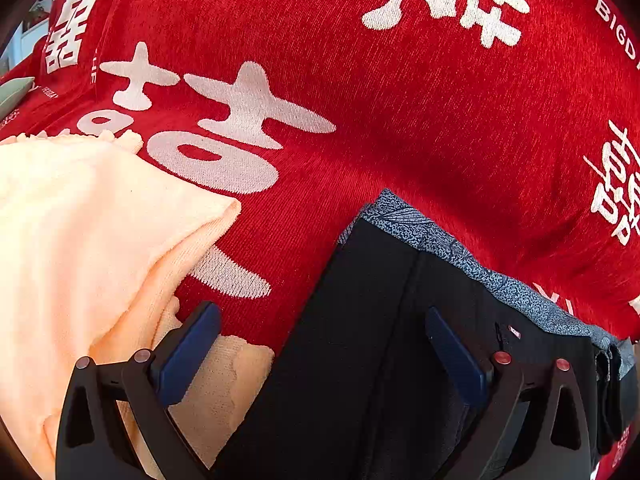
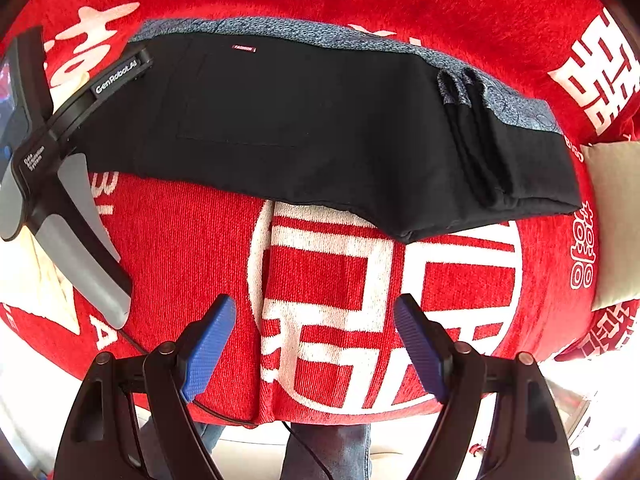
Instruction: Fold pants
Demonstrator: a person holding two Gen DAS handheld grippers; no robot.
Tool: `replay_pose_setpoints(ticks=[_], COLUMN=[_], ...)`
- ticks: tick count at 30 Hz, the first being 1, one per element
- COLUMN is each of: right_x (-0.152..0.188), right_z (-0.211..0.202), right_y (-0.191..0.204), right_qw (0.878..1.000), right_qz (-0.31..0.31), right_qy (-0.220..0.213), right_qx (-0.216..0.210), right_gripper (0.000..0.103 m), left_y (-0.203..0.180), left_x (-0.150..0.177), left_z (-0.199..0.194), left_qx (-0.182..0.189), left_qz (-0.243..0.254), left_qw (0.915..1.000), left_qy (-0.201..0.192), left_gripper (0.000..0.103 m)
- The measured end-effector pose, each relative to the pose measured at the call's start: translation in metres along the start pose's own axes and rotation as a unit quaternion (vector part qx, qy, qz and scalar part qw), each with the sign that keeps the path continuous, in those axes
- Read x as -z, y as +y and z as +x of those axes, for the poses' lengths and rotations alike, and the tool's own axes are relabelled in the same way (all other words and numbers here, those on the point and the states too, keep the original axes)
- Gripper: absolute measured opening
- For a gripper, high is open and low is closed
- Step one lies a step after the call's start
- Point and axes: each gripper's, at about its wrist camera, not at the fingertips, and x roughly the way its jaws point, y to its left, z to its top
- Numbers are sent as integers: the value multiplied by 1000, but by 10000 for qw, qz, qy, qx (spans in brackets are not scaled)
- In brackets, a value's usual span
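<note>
The black pants (image 2: 304,128) lie folded into a long flat band on the red cloth, with a grey patterned lining (image 2: 280,28) showing along the far edge. In the left wrist view the pants (image 1: 360,340) lie under and between the fingers. My left gripper (image 1: 324,348) is open, hovering over the pants' end, one pad (image 1: 188,352) over the peach towel. My right gripper (image 2: 316,344) is open and empty over the red cloth, short of the pants' near edge. The left gripper's body (image 2: 60,168) shows at the pants' left end.
A red cloth with white characters (image 1: 400,120) covers the surface. A peach towel (image 1: 80,240) lies left of the pants. A beige cushion (image 2: 612,220) sits at the right edge. The cloth's front edge (image 2: 320,420) drops off, with jeans-clad legs below.
</note>
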Motion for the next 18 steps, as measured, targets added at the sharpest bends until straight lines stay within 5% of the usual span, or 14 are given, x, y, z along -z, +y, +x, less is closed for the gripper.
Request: replay_pose_setpoints(ticks=[18], right_x=[-5], right_z=[-7], right_y=[-53], right_qw=[9956], right_qz=[627], right_qy=[-440], right_qx=[-535], right_gripper=[84], left_y=[0], left_x=[1], left_z=[-1], left_qx=[4], left_qz=[3], left_qw=[10000], left_qy=[-20], left_gripper=[103])
